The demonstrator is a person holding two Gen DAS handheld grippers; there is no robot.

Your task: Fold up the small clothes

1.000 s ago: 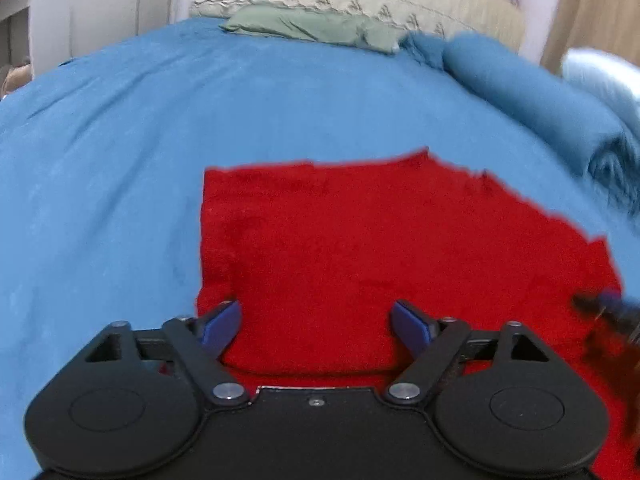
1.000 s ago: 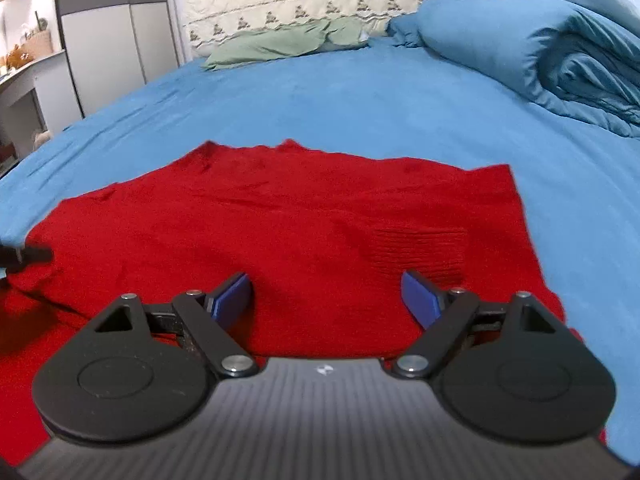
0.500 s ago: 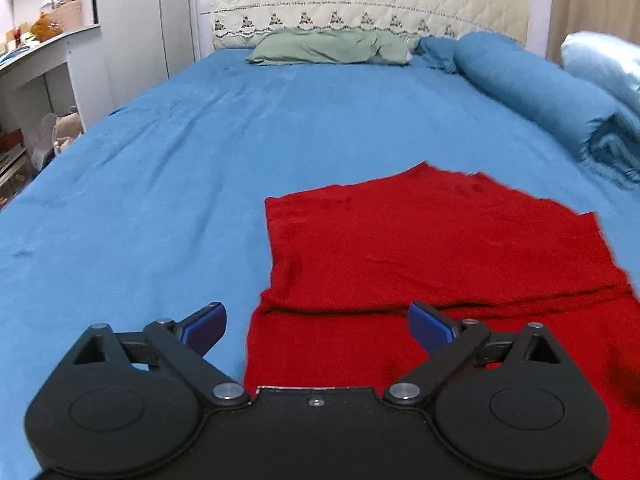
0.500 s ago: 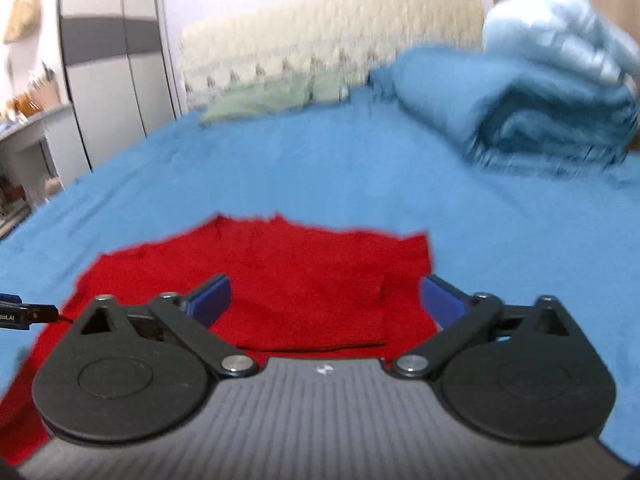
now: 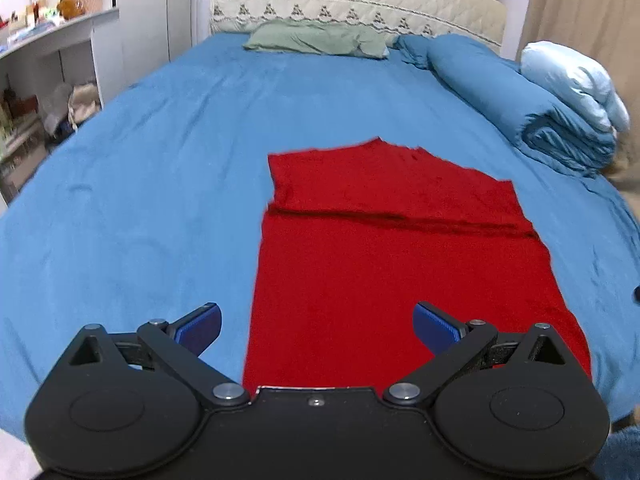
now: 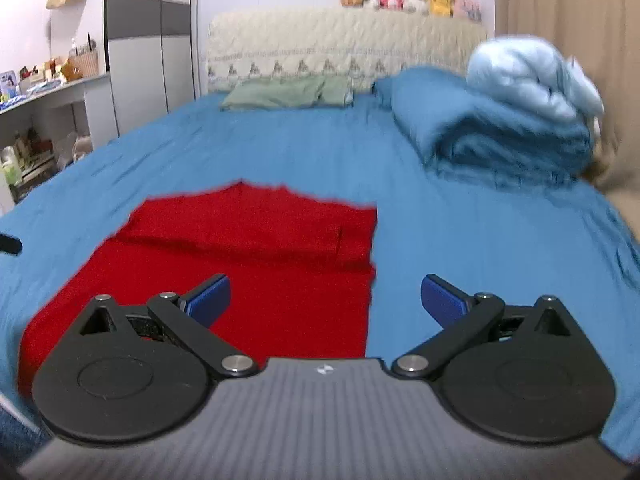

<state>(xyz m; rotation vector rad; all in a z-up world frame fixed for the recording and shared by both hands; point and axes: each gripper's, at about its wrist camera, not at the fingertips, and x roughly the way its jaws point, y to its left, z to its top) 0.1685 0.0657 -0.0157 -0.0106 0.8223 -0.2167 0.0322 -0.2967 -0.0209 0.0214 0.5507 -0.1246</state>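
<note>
A red knitted garment (image 5: pixel 400 264) lies flat on the blue bed sheet (image 5: pixel 140 200), with its far part folded over so a fold edge crosses it. It also shows in the right wrist view (image 6: pixel 256 264). My left gripper (image 5: pixel 318 326) is open and empty, held above the garment's near left edge. My right gripper (image 6: pixel 325 298) is open and empty, held above the garment's near right edge. A dark tip of the left gripper (image 6: pixel 10 244) shows at the left border of the right wrist view.
A rolled blue duvet (image 5: pixel 520 112) with a light blue quilt (image 5: pixel 572 76) lies along the bed's right side. A green pillow (image 5: pixel 316 38) sits by the headboard. A white shelf unit (image 5: pixel 48 64) and wardrobe stand left of the bed.
Both grippers have pulled back and up from the garment. A second ago they were low over the red cloth; now the whole folded garment is in view.
</note>
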